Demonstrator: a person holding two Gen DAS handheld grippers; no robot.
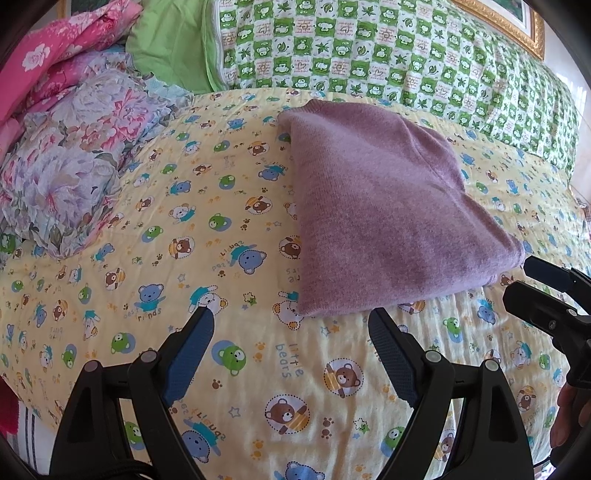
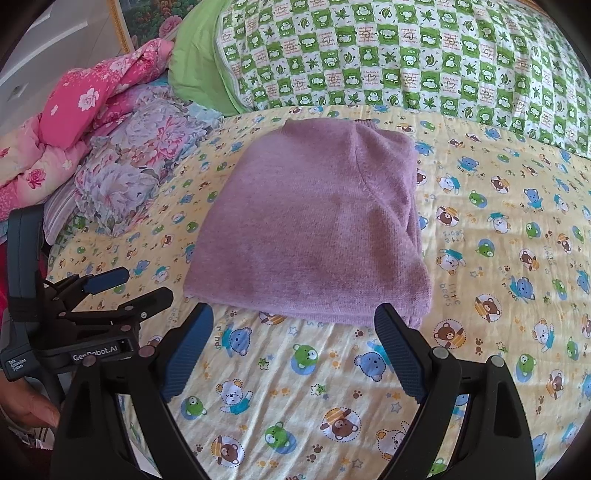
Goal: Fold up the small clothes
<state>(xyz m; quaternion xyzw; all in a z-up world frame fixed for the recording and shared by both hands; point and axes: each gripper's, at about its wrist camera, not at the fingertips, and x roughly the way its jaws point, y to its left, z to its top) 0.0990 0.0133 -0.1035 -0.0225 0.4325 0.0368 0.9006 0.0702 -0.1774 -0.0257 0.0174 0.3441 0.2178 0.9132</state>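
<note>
Bed scene: yellow sheet [image 1: 229, 258] with bear print, green checked quilt [image 1: 369, 48] along the far edge, flowered bedding [image 1: 74, 158] piled at far left with pink bedding [image 1: 55, 48] on top of it

Purple sweater [image 2: 314, 229] lying folded flat on the sheet, roughly mid-bed, one layer doubled over the other; in the right wrist view the extra layer shows along its right side. Near edge of it just ahead of both sets of fingertips, not touched by either

Left gripper [image 1: 291, 321] spread wide, nothing between the fingers, hovering over bare sheet just short of the sweater's near left corner. Blue ribbed pads [image 1: 192, 354] facing inward

Right gripper [image 2: 295, 317] likewise spread wide and holding nothing, centred on the sweater's near edge, pads [image 2: 399, 354] either side of it but clear of the cloth

Each gripper visible in the other's camera, side by side, near each other at the front of the bed

Gold picture frame [image 1: 509, 26] behind the quilt
</note>
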